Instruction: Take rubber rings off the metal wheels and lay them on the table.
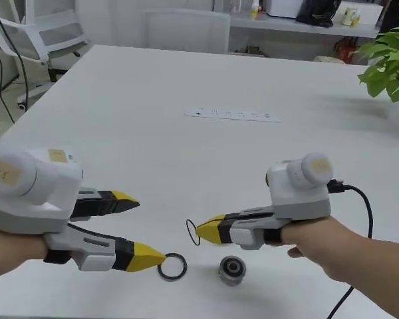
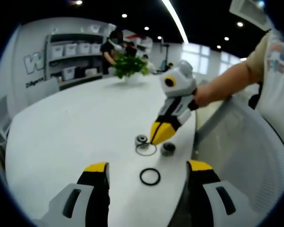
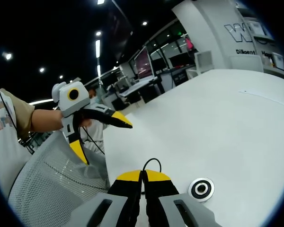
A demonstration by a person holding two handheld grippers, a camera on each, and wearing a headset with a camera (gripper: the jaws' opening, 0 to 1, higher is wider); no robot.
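Right gripper [image 1: 198, 231] clamped on a ring [image 1: 187, 231], left gripper [image 1: 138, 226] gaping empty, wheel [image 1: 232, 269] by the table's [image 1: 186, 153] near edge, open top beyond, big W [image 3: 236, 32] on the wall [image 3: 213, 47].

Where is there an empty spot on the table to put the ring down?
Bare: the wide table middle between the left gripper and the thin printed strip, and beyond it toward the plant. Crowded: the near edge, where the laid ring, the metal wheel and the right gripper, shut on another ring, sit close together.

rubber ring [image 1: 185, 267] black | metal wheel [image 1: 232, 270] silver | table [image 1: 186, 153] white | left claw [image 1: 143, 228], right claw [image 1: 201, 230] yellow-tipped
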